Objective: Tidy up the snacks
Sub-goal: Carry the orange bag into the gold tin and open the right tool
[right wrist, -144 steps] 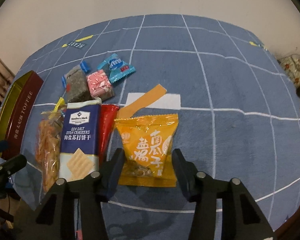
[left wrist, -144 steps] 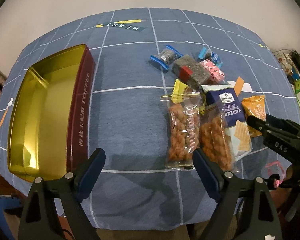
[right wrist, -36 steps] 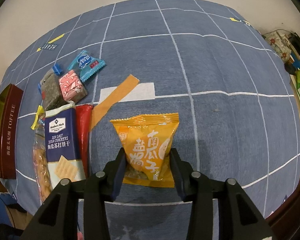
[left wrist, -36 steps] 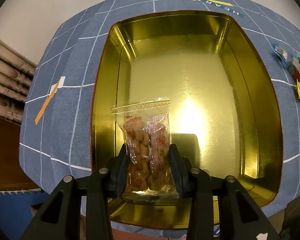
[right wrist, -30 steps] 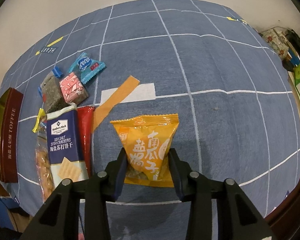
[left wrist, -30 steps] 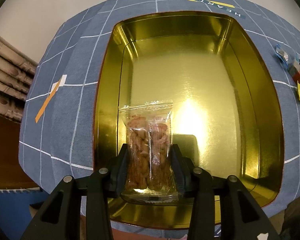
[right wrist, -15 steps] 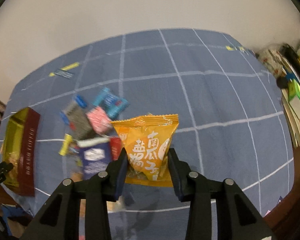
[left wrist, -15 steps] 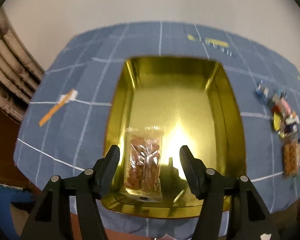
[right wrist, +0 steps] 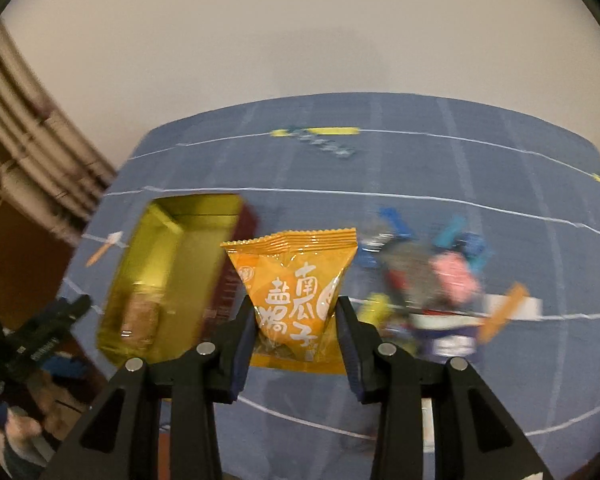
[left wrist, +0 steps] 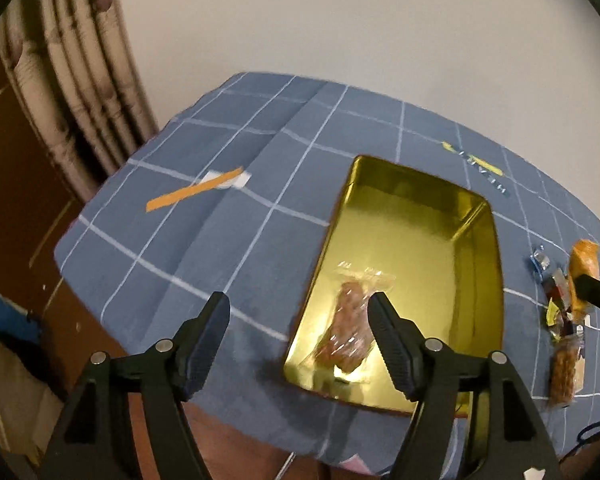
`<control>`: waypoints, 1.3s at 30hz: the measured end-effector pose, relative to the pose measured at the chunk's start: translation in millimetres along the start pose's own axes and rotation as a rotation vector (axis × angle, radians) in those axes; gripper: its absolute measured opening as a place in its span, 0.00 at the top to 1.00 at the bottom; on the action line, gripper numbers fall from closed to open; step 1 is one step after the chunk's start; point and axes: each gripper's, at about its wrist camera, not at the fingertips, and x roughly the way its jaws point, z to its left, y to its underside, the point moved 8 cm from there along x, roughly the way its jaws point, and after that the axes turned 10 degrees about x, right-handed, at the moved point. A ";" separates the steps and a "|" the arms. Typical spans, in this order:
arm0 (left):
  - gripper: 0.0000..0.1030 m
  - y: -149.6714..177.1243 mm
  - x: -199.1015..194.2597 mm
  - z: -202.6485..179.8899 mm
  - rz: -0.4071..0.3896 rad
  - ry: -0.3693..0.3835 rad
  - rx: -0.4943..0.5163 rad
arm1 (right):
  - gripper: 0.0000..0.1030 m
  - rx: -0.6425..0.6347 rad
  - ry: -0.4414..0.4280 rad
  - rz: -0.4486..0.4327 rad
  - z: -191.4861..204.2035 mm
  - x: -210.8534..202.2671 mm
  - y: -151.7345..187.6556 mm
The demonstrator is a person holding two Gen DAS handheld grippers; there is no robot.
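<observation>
Orange snack packet [right wrist: 296,296], glossy foil with a crimped top edge and white characters, stands upright between the pads of the right gripper [right wrist: 296,320], which pinch its lower half; it hangs above the cloth, clear of everything below. Gold tin [left wrist: 416,216], a rectangular box with rounded corners, mirror-bright inner walls and a dark red outer side, sits open-topped on the table; most of its floor is bare. One clear packet of brown snacks [left wrist: 348,332] lies flat in the tin's near end, close to the near wall, crinkled film catching the light. Left gripper [left wrist: 298,334] hovers above the tin's near-left corner, jaws opening with nothing between them; one finger hangs over the cloth, the other over the tin. The right-wrist view, motion-blurred, shows the tin at lower left and the left gripper just outside its near corner. Remaining snacks [right wrist: 432,276] lie in a loose heap on the cloth well to the right of the tin: blue, pink, yellow and dark wrappers, details too blurred to read. Between heap and tin a strip of open cloth. Tablecloth [left wrist: 204,240] is soft blue fabric gridded with thin white lines and an orange strip patch [left wrist: 194,192]; it drapes over the near table edge. Behind, a plain pale wall [left wrist: 340,32]; at left, a pleated beige curtain [left wrist: 72,92].
</observation>
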 end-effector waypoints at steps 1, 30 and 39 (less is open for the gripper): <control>0.34 3.0 1.1 3.0 0.008 0.002 -0.009 | 0.62 -0.009 -0.011 0.009 9.3 3.6 1.7; 0.33 26.1 20.7 46.7 0.106 0.010 -0.211 | 0.62 -0.236 0.036 0.248 112.7 106.0 77.8; 0.33 27.4 23.1 45.4 0.109 0.018 -0.199 | 0.60 -0.247 0.052 0.260 113.2 110.7 81.1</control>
